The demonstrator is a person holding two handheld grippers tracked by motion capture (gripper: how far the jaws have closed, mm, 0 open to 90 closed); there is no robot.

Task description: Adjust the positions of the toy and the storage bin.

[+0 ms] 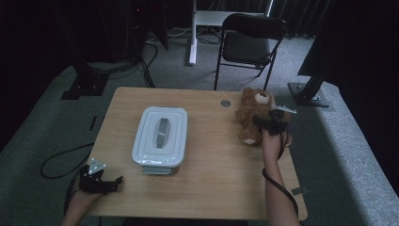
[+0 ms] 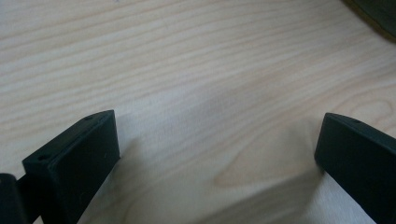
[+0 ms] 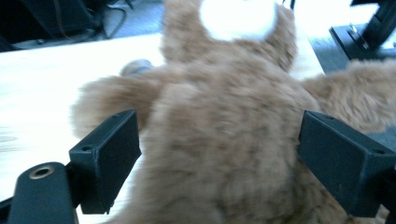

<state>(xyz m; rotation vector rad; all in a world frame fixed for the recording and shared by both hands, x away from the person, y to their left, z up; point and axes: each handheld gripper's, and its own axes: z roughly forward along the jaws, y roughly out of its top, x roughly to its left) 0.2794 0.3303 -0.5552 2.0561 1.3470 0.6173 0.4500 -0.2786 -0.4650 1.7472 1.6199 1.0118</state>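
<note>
- Brown teddy bear [image 1: 251, 117] lying at about 2 o'clock on the tabletop [image 1: 211, 188], near the right edge, head toward the far side.
- Right tool [image 1: 264, 123] down over the bear's belly; jaws spread wide on either side of the body in the right gripper view [image 3: 219, 158], fur between them but not visibly pinched. No earlier frame to compare.
- Left tool [image 1: 110, 182] resting at about 8 o'clock near the front left corner, jaws wide apart over bare wood in the left gripper view [image 2: 217, 154], nothing between them.
- Pale lidded box [image 1: 160, 136] standing left of centre, at about 10 o'clock from the middle, lid on, handle along its top, well apart from both tools.
- Step in hand, as a judgement: grasping the bear, tool placed around the torso and not yet closed on it.
- Next move likely calls for: closing the right jaws firmly into the soft body, deep enough that plush does not slip out, then lifting straight up.
- Possibly also: left tool over to the lid handle, if the bear is meant for the box; cannot tell for sure.
</note>
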